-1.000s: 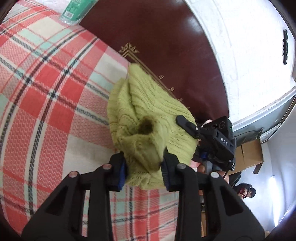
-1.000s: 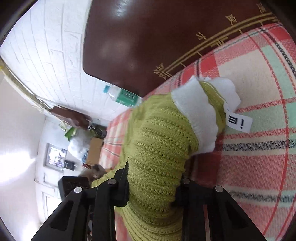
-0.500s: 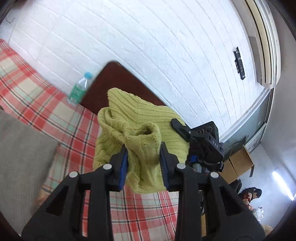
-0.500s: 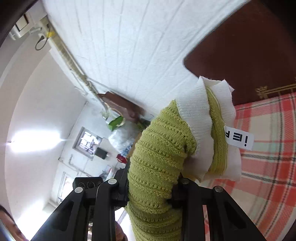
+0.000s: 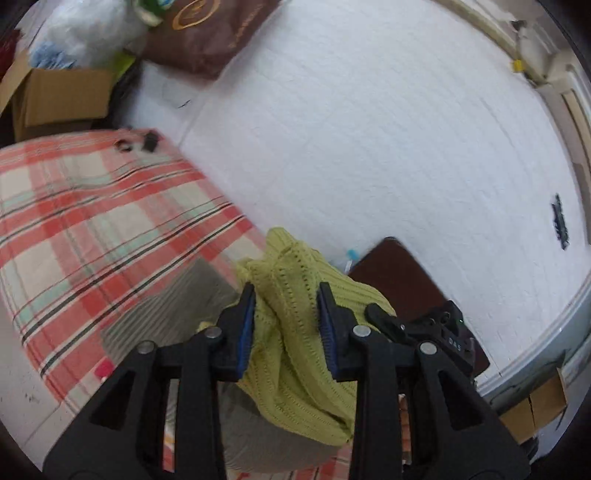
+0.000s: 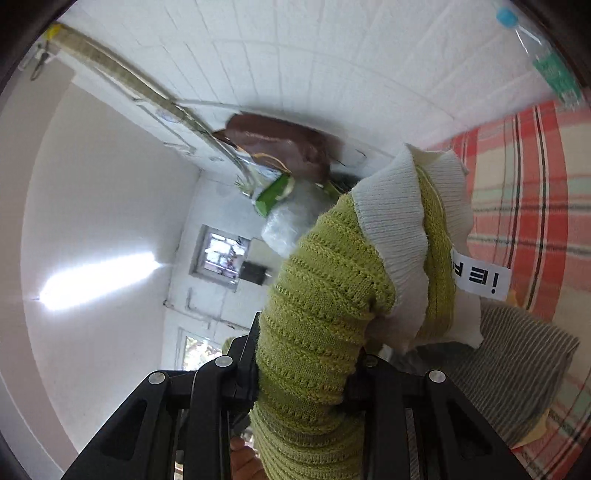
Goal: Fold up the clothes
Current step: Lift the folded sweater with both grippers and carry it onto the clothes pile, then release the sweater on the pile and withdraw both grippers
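- The left tool (image 5: 284, 325) is clenched on a bunch of the green knitted sweater (image 5: 295, 354); the blue pads (image 5: 245, 328) press the fabric from both sides.
- The sweater is held up in the air above the bed (image 5: 92, 236), and its loose part hangs down below the left tool.
- The right tool (image 6: 306, 369) also grips the sweater (image 6: 317, 314), with a thick roll of knit filling the gap between its black fingers.
- In the right wrist view, the sweater's white ribbed collar (image 6: 391, 229) stands up past the fingertips, and a white label (image 6: 480, 278) with black print sticks out beside it.
- In the left wrist view, the right tool (image 5: 436, 336) shows just behind the sweater, close to the left one.
- The bed has a red, cream and mint checked sheet.
- A grey striped cloth (image 5: 166, 310) lies on the sheet under the sweater; the right wrist view shows it (image 6: 517, 373) too.
- A water bottle (image 6: 543, 62) with a blue cap stands at the edge of the bed against the white brick wall (image 5: 369, 129).
- A dark brown headboard (image 5: 399, 273) shows behind the sweater.
- A cardboard box (image 5: 55, 96) and a brown bag (image 5: 207, 33) sit beyond the far end of the bed.
- Part of a hand (image 6: 245, 461) shows at the bottom of the right wrist view.
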{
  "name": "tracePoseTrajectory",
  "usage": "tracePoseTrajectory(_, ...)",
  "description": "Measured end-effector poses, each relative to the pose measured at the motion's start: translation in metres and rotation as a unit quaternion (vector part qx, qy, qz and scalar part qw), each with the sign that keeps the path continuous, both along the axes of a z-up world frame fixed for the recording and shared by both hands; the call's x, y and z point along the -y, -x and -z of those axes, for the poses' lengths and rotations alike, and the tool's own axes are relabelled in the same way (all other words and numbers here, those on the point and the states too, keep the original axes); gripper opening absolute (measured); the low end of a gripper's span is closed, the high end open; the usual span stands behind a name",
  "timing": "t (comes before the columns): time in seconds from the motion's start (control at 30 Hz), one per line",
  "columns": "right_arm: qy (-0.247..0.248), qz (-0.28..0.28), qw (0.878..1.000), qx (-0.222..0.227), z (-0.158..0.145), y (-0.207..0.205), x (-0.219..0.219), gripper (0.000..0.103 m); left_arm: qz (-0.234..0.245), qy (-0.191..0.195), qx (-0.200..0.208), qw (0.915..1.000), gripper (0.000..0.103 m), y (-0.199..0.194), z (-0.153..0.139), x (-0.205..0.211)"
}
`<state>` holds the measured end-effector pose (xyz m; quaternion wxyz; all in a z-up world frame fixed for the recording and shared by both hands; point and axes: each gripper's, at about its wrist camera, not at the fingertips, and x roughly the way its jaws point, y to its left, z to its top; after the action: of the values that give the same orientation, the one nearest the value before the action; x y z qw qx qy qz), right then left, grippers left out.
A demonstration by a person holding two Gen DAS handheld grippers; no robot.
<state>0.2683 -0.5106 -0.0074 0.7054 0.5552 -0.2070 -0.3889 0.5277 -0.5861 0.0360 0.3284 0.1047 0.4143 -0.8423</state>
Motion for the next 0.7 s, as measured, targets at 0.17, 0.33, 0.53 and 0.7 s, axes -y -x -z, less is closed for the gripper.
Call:
tracePoseTrajectory(0.17,-0.085,-0.015,0.995,-0.040,0.053,-0.027,0.009,0.036,-0.005,-0.072,0.005,0.9973,0.034,-0.016,0.078,0.022)
tracePoseTrajectory(0.33,-0.083,-0.015,0.989,-0.118,0.035,-0.029,0.004,0.040,-0.001,-0.027,0.018,0.9995,0.034,-0.009,0.065,0.015)
tracePoseTrajectory(0.53,-0.085,-0.030,0.962,-0.256,0.011,-0.048,-0.010,0.067,-0.023,0.064,0.078,0.9946,0.078,0.001,0.038,-0.013)
tracePoseTrajectory(0.7,-0.061,-0.025,0.943,-0.325,-0.005,-0.045,-0.034,0.073,-0.031,0.108,0.091,0.9895,0.079,0.000,0.029,-0.041)
